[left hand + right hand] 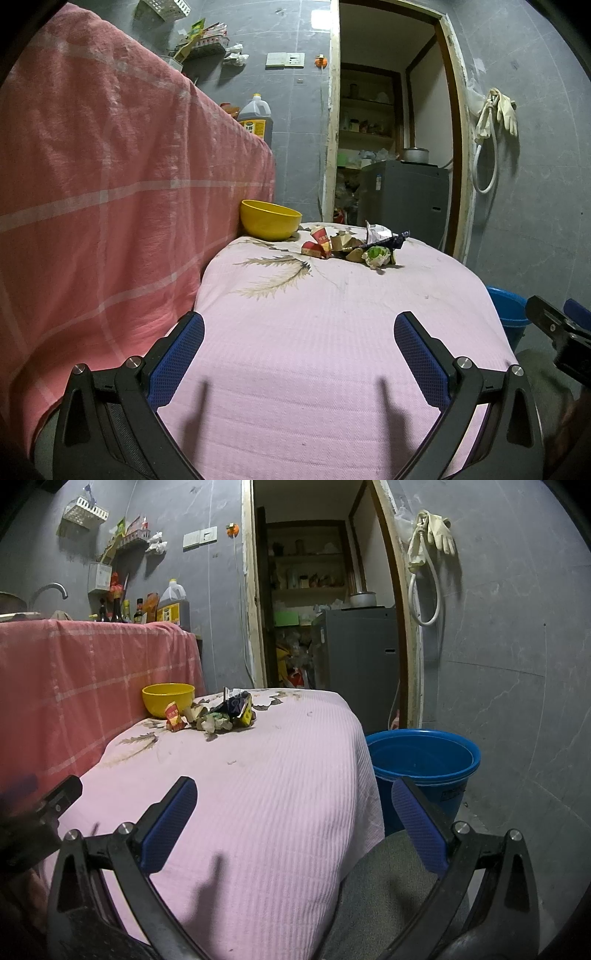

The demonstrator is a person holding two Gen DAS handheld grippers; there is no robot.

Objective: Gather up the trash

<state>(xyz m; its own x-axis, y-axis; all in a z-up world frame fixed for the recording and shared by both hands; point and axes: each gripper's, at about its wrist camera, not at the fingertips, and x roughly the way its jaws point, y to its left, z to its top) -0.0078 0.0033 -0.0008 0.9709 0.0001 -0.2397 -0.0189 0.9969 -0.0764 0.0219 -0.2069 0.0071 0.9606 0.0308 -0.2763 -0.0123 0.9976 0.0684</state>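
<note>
Worktop [332, 350] covered in pink cloth, matt, fine ribbed weave, with a printed feather pattern near its far left corner. Beside it, a coral-red checked cloth [110, 166], coarser and creased. Yellow bowl [270, 219] at the far left edge: smooth plastic, slight gloss. Trash pile [354, 245] near the far edge: crumpled paper, torn card, shiny foil wrapper. Blue bucket [423, 760]: glossy plastic. Left gripper [299, 343] and right gripper [295, 808]: black matt frames, metal bolts, blue textured pads [177, 358]. Walls [517, 664]: grey tile, smooth.
</note>
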